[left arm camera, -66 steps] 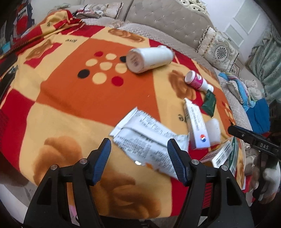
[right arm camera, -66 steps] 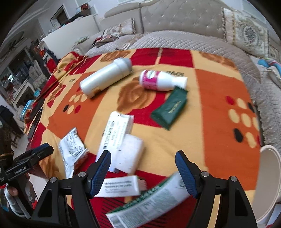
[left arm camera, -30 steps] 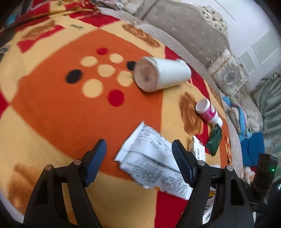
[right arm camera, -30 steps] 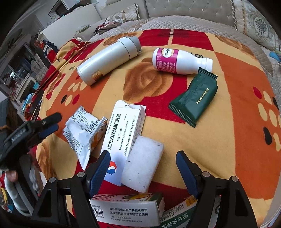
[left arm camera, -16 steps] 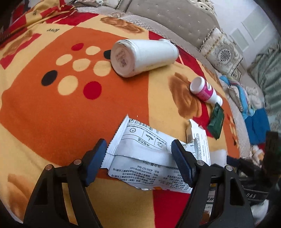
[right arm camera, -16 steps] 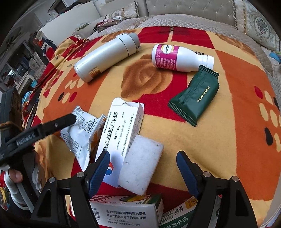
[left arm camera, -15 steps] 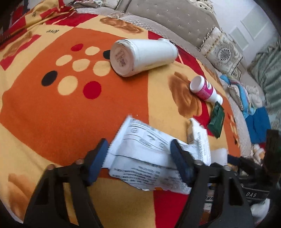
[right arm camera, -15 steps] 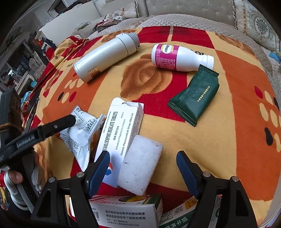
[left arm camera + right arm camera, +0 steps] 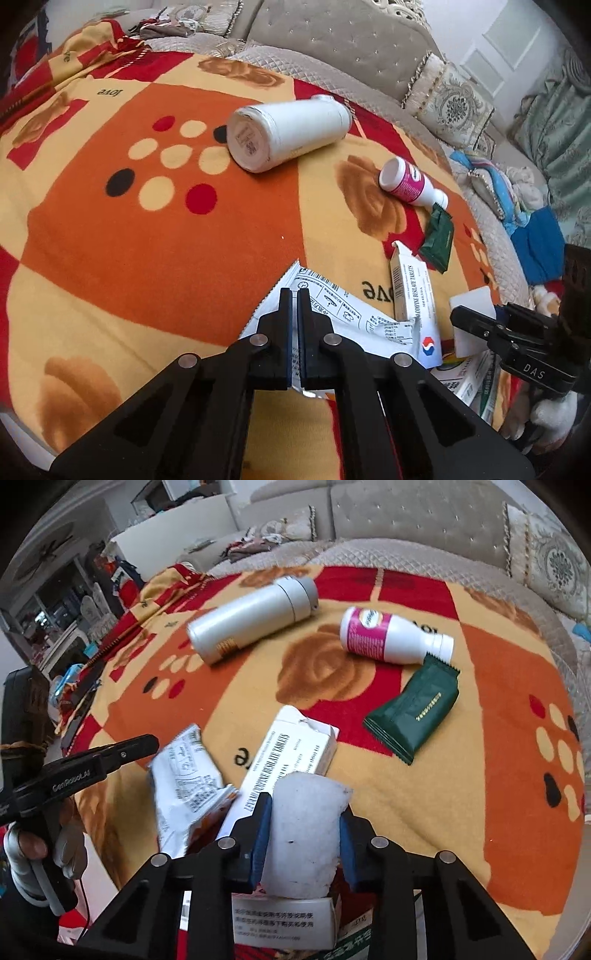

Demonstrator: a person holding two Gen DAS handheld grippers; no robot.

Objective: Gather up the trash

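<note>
Trash lies spread on a blanket w/ red, orange and yellow pattern, on a sofa. Nearest in the left wrist view, the left gripper has just closed; its jaws are pressed together on the edge of a crumpled white wrapper w/ printed text. In the right wrist view, the right gripper has just been closing too; its blue pads squeeze a white foam block, which bulges between them. Just under this block is a small white carton w/ black print, and a green-white box beside it.

A bit further, a white tablet box lies flat w/ its end flap torn open, between the wrapper and the foam block. Beyond it, to the right, is a dark green sachet; its top edge touches the neck of a pink-label white bottle lying on its side. Farthest is a white flask w/ grey cap, also on its side. Behind are the sofa back and cushions.
</note>
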